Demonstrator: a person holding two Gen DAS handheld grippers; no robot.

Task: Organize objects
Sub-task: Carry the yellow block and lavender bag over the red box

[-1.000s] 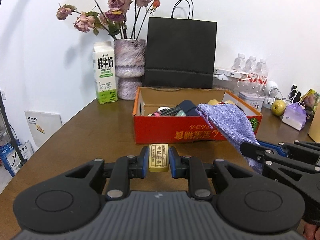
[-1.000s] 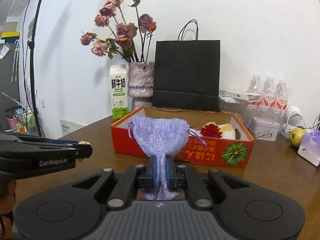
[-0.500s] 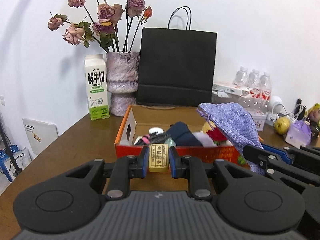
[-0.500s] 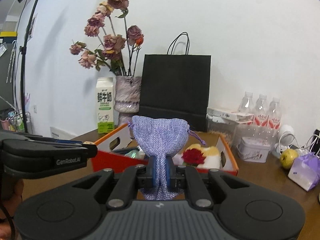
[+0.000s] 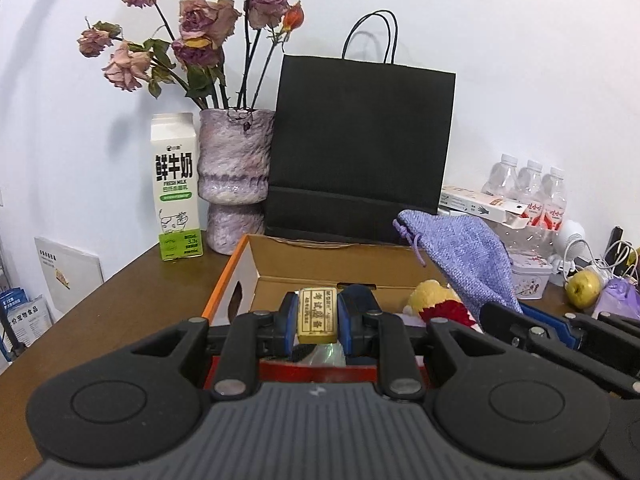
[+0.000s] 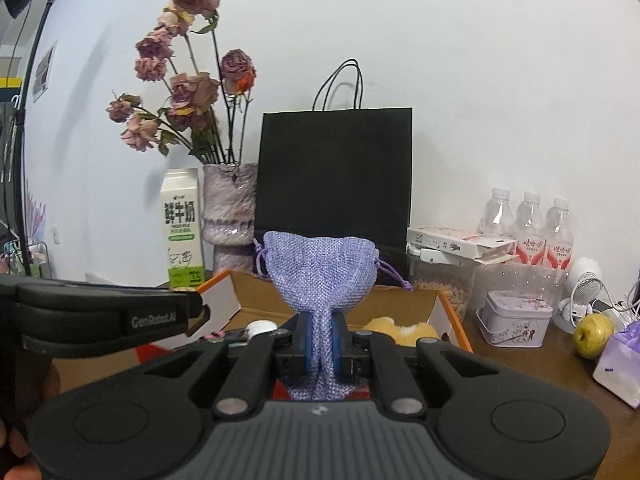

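At the far left edge of the surface (image 5: 120,292) stands a milk carton (image 5: 176,204), with a vase of dried roses (image 5: 234,176) beside it and a black paper bag (image 5: 360,152) behind the orange cardboard box (image 5: 240,276); the left tool (image 5: 318,316) is clenched on a small gold bar-shaped block (image 5: 316,314), held over the box's near wall; below it small items lie inside, too hidden to name. To the right, the right tool (image 6: 320,338) grips the bottom of a lilac drawstring pouch (image 6: 320,264), its gathered mouth upward, above the box near a yellow plush toy (image 6: 400,328); the two tools sit close together. The likely risks: the tools knocking one another during release; the block glancing off the near wall and landing outside; the limp pouch draping over the rim, or its cord catching on a finger.
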